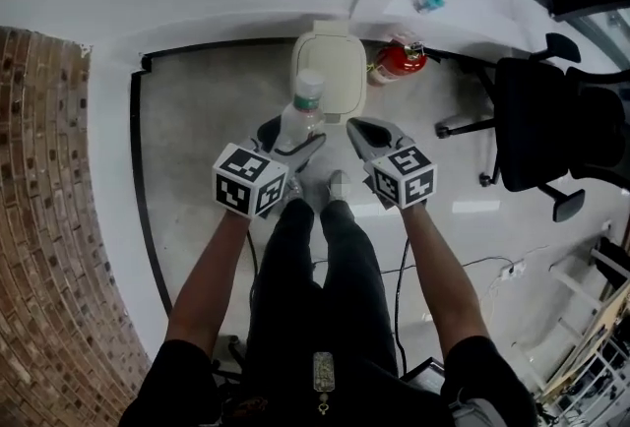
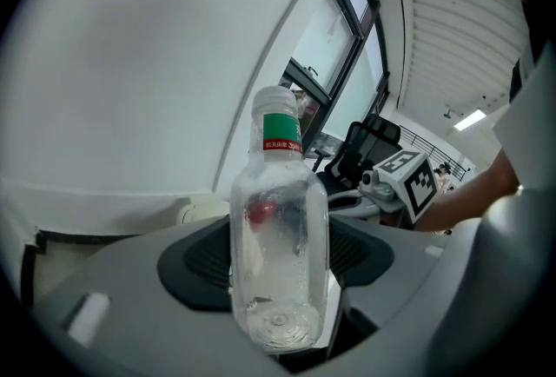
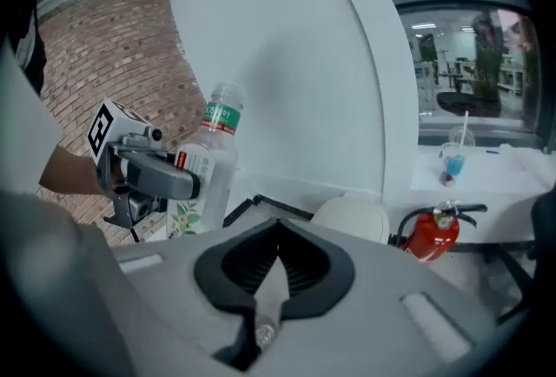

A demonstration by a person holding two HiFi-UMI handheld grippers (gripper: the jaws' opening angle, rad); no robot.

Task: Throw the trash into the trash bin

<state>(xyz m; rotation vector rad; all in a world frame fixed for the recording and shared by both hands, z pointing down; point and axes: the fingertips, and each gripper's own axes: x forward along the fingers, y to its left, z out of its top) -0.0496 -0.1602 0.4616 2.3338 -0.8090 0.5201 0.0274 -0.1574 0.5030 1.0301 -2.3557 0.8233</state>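
A clear plastic bottle point(image 1: 300, 115) with a white cap and a green neck band stands upright in my left gripper point(image 1: 291, 144), which is shut on its lower body. In the left gripper view the bottle point(image 2: 278, 228) fills the space between the jaws and looks empty apart from droplets. A cream trash bin point(image 1: 329, 71) with its lid down stands against the wall, just beyond the bottle. My right gripper point(image 1: 360, 130) hovers to the right of the bottle, jaws shut with nothing held; in its own view the tips point(image 3: 278, 232) meet, with the bin point(image 3: 352, 217) ahead and the bottle point(image 3: 207, 167) at left.
A red fire extinguisher point(image 1: 397, 61) lies just right of the bin. A black office chair point(image 1: 546, 130) stands further right. A brick wall point(image 1: 39, 218) runs along the left. The person's legs and shoes point(image 1: 338, 185) are below the grippers.
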